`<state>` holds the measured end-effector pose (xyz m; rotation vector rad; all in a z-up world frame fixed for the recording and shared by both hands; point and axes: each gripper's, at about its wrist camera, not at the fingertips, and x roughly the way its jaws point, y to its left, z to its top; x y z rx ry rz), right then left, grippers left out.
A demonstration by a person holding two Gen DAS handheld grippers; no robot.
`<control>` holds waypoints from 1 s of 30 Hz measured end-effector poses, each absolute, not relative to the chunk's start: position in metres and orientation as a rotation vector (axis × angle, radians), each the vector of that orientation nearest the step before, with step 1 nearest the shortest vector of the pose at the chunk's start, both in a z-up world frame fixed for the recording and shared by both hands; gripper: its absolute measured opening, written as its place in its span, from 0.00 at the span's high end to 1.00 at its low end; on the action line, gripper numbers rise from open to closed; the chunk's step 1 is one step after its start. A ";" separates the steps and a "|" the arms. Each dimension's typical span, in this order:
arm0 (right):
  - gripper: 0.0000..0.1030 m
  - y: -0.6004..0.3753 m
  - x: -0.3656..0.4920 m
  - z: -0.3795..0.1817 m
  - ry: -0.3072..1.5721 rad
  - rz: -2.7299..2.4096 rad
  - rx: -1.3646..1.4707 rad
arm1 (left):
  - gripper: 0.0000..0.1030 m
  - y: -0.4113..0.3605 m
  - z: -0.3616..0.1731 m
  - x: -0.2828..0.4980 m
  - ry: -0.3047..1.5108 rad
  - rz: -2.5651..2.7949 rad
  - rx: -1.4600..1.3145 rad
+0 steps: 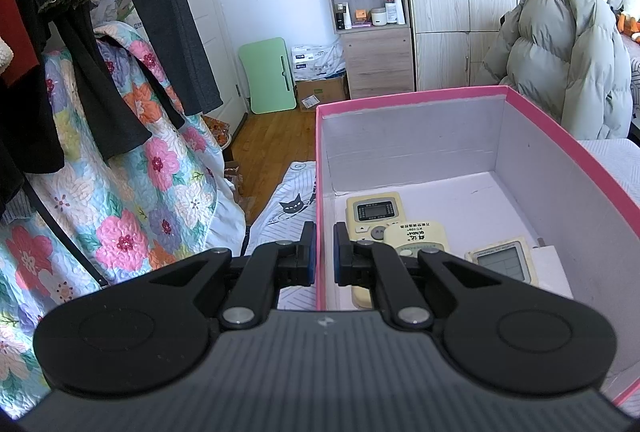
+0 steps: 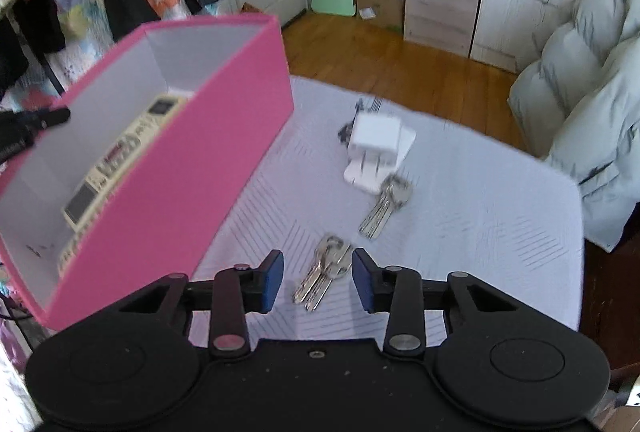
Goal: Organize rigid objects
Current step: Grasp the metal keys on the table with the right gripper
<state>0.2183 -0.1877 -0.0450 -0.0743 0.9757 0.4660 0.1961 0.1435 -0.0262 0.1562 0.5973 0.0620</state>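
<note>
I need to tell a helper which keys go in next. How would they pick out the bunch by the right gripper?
Start at the pink box on the pale striped cloth. Two bunches of keys lie beside it. The wanted bunch lies between the right gripper's open fingers; the other bunch touches the white chargers.

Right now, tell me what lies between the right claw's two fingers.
In the right wrist view, the nearer bunch of keys lies on the striped cloth between the open right claw's fingers; the pads are not touching it.

Pink box held 3 remotes; 2 key bunches, white chargers lay beside it.
</note>
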 end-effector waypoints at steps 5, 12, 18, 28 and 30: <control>0.64 -0.171 0.220 -0.069 0.985 0.455 -0.136 | 0.95 0.139 -0.024 0.196 0.596 0.072 0.198; 0.54 -0.170 0.229 -0.081 0.970 0.372 -0.153 | 0.95 0.141 -0.023 0.197 0.596 0.068 0.197; 0.92 -0.176 0.230 -0.079 0.930 0.343 -0.094 | 0.95 0.143 -0.022 0.198 0.596 0.065 0.197; 0.94 -0.185 0.222 -0.043 0.838 0.361 -0.007 | 0.95 0.144 -0.023 0.197 0.595 0.062 0.184; 0.94 -0.184 0.219 -0.032 0.810 0.360 -0.008 | 0.95 0.143 -0.023 0.198 0.595 0.064 0.187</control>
